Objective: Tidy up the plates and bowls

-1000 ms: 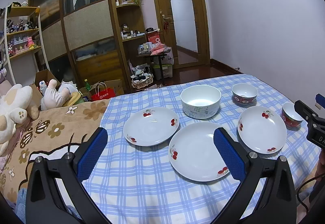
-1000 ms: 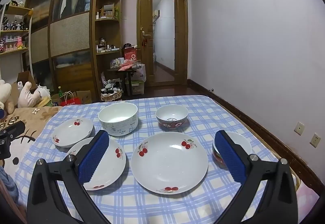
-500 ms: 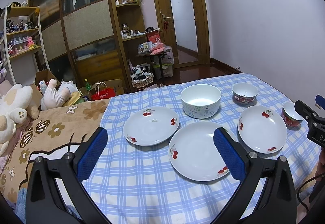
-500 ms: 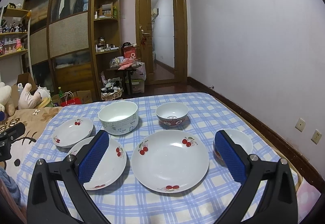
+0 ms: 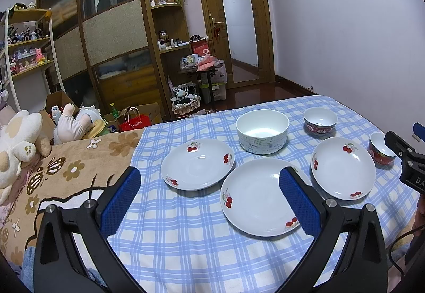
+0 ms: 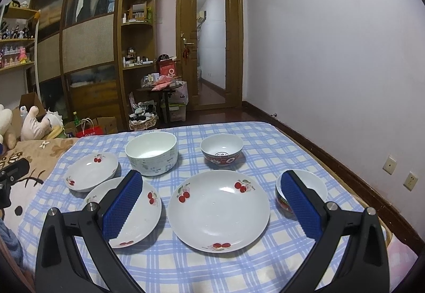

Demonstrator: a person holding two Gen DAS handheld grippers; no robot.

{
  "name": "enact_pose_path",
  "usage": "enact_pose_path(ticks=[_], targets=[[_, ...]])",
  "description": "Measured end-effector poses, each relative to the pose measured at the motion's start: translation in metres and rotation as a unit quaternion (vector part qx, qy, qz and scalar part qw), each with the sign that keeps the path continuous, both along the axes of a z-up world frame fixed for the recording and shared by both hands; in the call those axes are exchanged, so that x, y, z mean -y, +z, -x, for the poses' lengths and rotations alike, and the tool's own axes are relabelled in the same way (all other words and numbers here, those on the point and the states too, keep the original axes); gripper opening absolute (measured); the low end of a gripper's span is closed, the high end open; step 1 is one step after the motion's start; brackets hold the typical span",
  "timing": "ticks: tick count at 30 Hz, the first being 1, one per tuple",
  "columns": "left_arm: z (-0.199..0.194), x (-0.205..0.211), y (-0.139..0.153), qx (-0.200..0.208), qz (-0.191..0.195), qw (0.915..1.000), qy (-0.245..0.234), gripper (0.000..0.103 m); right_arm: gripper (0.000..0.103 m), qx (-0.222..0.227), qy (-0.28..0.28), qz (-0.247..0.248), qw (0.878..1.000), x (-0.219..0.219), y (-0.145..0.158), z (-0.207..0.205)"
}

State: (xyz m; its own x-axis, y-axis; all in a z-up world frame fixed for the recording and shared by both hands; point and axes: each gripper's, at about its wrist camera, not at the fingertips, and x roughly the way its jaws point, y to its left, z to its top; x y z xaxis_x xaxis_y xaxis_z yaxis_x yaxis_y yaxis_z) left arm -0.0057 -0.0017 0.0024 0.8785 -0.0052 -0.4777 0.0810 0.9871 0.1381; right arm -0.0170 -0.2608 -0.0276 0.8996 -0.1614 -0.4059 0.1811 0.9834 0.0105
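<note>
Both tongs hang released over the checked cloth (image 6: 212, 266): left gripper (image 5: 209, 194) near the middle plate (image 5: 255, 197), right gripper (image 6: 212, 202) above the neighbouring plate (image 6: 219, 209)

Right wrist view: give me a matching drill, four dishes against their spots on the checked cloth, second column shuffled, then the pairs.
Things:
1. big white bowl
2. red-patterned bowl
3. largest cherry plate
4. small bowl

Places:
A. partly behind the right tool's right finger
B. far row, right
C. centred between the open fingers
D. far row, left, next to a small cherry plate

Pairs: 1-D, 2-B, 3-C, 4-A
</note>
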Motion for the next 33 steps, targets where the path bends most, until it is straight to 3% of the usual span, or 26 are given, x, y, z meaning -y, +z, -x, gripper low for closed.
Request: enact_pose_path(ticks=[33], targets=[[-0.0014,-0.0048,0.0006,-0.009,0.002,1.0000,-0.003,0.102,0.103,0.007,-0.001,-0.001,1.000,0.0026,0.0034,-0.0017]])
